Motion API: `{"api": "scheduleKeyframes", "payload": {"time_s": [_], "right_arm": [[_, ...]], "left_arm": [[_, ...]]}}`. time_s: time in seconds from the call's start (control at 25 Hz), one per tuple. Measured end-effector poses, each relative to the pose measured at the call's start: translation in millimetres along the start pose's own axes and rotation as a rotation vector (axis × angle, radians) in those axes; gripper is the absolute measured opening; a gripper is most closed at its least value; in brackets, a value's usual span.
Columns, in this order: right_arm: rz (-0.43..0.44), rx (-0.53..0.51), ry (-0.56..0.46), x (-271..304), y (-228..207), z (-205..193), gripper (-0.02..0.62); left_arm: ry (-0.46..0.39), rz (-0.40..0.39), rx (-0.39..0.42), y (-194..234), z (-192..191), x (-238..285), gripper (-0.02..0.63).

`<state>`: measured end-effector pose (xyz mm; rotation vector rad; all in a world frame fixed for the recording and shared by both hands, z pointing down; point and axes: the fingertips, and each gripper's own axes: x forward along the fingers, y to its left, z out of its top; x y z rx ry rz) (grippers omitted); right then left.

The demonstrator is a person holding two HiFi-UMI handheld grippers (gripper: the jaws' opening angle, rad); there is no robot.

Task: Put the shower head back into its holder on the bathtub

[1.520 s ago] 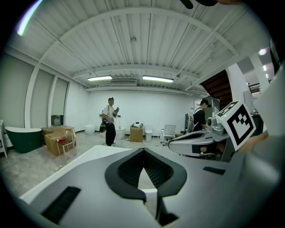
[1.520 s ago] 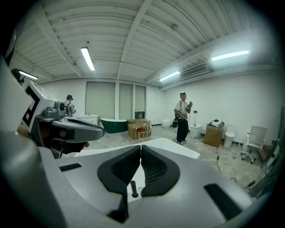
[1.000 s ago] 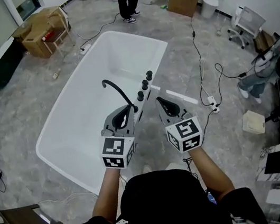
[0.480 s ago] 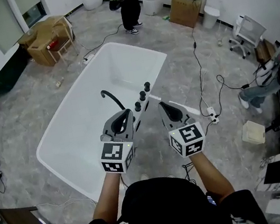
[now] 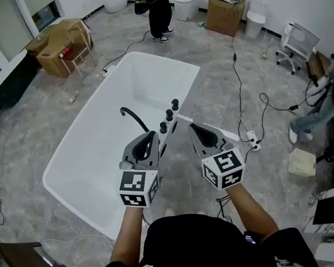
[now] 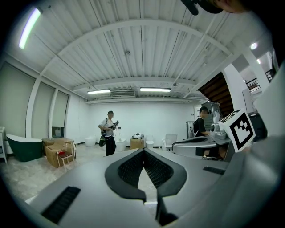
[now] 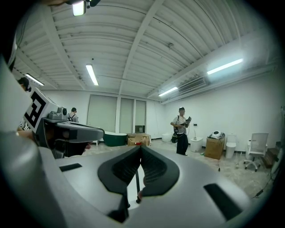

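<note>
White bathtub (image 5: 101, 106) sits lower in view now; left tongs (image 5: 153, 136), right tongs (image 5: 193, 127) stay closed, empty.

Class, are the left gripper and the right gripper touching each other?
Apart. The head view shows the bathtub rim plainly between the left gripper and right gripper.

the bathtub (image 5: 88, 156) is plain white, its curved spout (image 5: 133, 117) and knobs (image 5: 169, 115) black. the left gripper (image 5: 152, 135) and right gripper (image 5: 193, 127) are grey, each with a black-and-white square-patterned cube. the floor (image 5: 32, 128) is marbled grey. the cardboard boxes (image 5: 55, 41) are brown; a second tub (image 5: 6, 75) is dark green.
</note>
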<state>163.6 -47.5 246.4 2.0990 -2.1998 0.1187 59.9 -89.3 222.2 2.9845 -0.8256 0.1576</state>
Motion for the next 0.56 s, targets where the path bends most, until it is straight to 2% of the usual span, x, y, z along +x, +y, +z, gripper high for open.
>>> {"api": "scheduleKeyframes", "payload": {"time_s": [0.56], "right_arm": [[0.006, 0.003, 0.005, -9.8, -2.7, -3.6, 0.023]], "left_arm": [[0.009, 0.026, -0.021, -5.6, -4.8, -6.0, 0.015]]}}
